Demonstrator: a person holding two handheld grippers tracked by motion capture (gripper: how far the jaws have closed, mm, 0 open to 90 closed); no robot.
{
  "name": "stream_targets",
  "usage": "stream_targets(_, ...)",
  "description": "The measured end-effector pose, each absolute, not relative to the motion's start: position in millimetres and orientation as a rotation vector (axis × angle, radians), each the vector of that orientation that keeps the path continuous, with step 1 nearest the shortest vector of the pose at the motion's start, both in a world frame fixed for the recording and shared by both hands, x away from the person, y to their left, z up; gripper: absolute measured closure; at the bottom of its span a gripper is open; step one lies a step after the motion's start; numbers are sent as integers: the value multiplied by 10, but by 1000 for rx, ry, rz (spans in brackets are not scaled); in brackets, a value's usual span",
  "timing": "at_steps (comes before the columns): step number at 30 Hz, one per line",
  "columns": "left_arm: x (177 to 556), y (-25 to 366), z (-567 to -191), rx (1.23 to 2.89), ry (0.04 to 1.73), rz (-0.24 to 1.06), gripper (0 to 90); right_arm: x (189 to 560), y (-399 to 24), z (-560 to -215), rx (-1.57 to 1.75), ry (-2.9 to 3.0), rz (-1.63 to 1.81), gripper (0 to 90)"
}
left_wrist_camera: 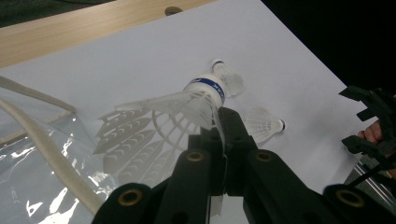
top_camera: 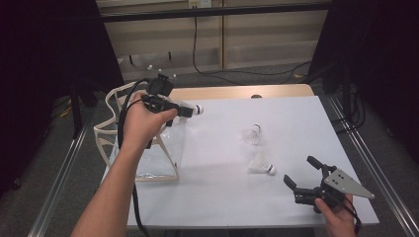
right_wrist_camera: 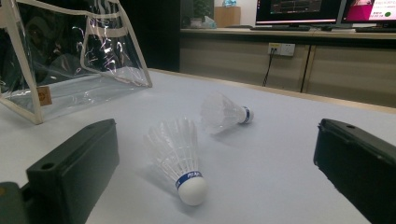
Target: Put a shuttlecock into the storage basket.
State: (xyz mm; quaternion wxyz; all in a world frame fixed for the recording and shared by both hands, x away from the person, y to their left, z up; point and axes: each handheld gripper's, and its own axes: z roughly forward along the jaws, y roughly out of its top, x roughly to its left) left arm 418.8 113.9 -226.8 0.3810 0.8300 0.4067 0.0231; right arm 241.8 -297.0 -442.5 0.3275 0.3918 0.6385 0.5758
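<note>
My left gripper [top_camera: 185,111] is shut on a white shuttlecock [top_camera: 196,109], held in the air over the open top of a clear plastic bag [top_camera: 148,153] with cream trim. In the left gripper view the jaws pinch the feather skirt of this shuttlecock [left_wrist_camera: 187,105], and its cork points away. Two more shuttlecocks lie on the white table: one [top_camera: 252,134] near the middle and one [top_camera: 262,165] closer to me. My right gripper [top_camera: 300,170] stands open near the table's front right, aimed at them. Its view has the nearer shuttlecock [right_wrist_camera: 177,154] between the jaws' lines and the farther one [right_wrist_camera: 224,112] behind.
The bag [right_wrist_camera: 70,60] stands at the table's left edge. A wooden strip [top_camera: 237,92] borders the far side of the white table [top_camera: 296,118]. Metal rails run along both sides. Cables lie on the floor beyond.
</note>
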Motion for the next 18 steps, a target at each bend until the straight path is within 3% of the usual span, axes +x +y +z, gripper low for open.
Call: stream_targets(18,4216,1244,-2130,2119,1045,87,900,2417,-2969,-4426,1027,1674,1505,0)
